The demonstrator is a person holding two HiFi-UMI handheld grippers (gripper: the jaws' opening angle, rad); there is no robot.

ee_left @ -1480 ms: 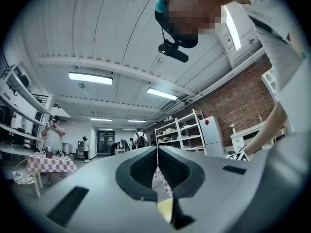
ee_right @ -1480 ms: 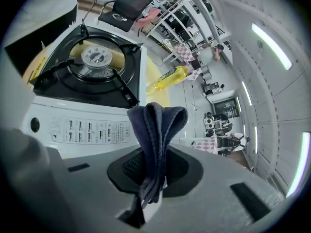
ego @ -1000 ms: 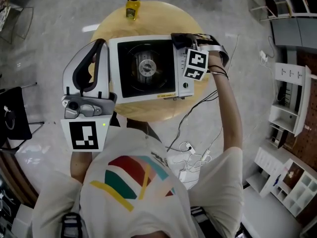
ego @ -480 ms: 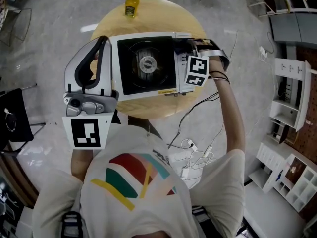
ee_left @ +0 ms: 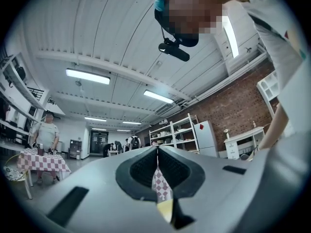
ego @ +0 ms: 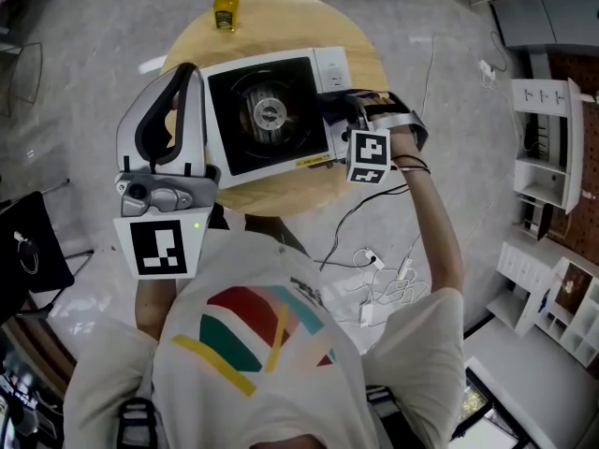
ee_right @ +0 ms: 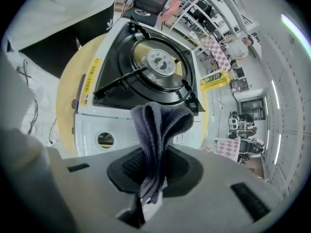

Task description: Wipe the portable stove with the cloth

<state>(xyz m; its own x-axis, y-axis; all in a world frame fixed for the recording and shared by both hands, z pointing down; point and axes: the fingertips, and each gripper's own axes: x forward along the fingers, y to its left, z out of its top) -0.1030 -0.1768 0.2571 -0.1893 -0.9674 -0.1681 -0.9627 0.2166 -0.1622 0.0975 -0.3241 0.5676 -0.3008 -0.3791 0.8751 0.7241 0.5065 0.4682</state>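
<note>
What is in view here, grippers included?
table: one, light wood, round, in front of the person.
portable stove: one, white with black top, on the table.
bottle: one, yellow, black cap, table's far edge.
cloth: one, dark grey, in the right gripper, over the portable stove's white panel.
cables: several, white and black, floor by the person.
left gripper: one, grey, shut and empty, left of the portable stove.
right gripper: one, grey, shut on the cloth.

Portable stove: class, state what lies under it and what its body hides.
The portable stove sits on a round wooden table. The tabletop directly beneath it is covered, so anything there cannot be seen.
</note>
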